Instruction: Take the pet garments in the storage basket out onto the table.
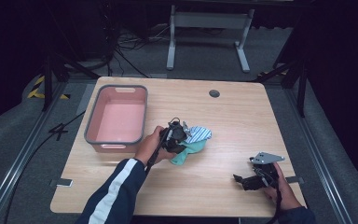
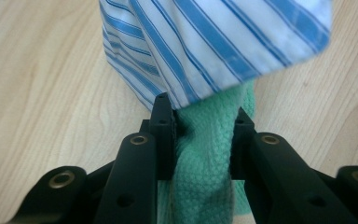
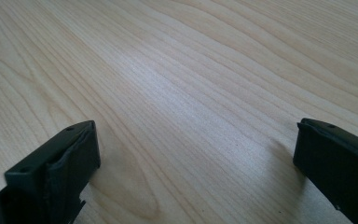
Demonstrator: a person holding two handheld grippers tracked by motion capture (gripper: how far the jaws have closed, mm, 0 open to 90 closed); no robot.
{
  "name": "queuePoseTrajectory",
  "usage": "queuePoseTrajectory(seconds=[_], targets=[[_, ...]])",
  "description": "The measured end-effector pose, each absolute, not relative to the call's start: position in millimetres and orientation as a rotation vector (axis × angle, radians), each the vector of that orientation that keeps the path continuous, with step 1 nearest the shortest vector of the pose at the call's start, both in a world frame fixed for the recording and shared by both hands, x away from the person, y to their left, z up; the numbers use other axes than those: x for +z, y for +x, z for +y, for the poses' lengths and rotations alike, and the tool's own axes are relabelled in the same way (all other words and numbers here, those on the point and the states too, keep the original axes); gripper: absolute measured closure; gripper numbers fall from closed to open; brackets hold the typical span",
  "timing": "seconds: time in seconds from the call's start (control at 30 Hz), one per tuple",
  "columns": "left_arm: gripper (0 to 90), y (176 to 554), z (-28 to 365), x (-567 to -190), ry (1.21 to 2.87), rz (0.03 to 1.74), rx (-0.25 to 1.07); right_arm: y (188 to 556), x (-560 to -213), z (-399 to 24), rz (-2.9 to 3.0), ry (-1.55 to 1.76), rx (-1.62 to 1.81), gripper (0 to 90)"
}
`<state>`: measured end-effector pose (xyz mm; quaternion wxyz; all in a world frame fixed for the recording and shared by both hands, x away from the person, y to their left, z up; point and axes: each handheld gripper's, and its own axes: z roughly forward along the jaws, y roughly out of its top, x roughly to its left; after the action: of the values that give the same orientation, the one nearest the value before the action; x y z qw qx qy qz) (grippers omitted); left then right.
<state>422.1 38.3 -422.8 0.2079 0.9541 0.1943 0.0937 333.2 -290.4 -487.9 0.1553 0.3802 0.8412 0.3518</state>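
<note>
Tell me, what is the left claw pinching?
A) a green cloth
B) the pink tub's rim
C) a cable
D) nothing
A: in the left gripper view, the left claw squeezes a green cloth between its jaws, with a striped cloth lying over it.

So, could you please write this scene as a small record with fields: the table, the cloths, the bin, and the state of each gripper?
surface: wooden table
left gripper: shut on the green cloth, jaws pinching a bunched fold
striped cloth: blue and white, lies partly over the green cloth
pink bin: grey rim, on the table to the left of the cloths, nothing visible inside
right gripper: open, nothing between its jaws, low over bare wood at the near right
</note>
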Motion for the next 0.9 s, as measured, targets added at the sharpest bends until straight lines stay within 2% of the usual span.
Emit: queuePoseTrajectory(seconds=[0.27, 0.37, 0.43, 0.67, 0.9], targets=[[65.1, 422, 38, -425, 2.661, 0.538, 0.238, 333, -488, -290, 2.410, 1.089, 1.008, 0.6], [57.5, 421, 39, -424, 2.637, 0.546, 0.249, 333, -488, -290, 2.410, 1.090, 1.008, 0.6], [56.7, 420, 40, -421, 2.630, 0.522, 0.255, 333, -488, -290, 2.409, 1.090, 1.009, 0.6], [43.3, 414, 42, -410, 2.613, 0.518, 0.279, 333, -488, -290, 2.410, 1.090, 1.008, 0.6], [33.5, 407, 47, -398, 2.586, 0.499, 0.321, 333, -488, -290, 2.409, 1.090, 1.008, 0.6]])
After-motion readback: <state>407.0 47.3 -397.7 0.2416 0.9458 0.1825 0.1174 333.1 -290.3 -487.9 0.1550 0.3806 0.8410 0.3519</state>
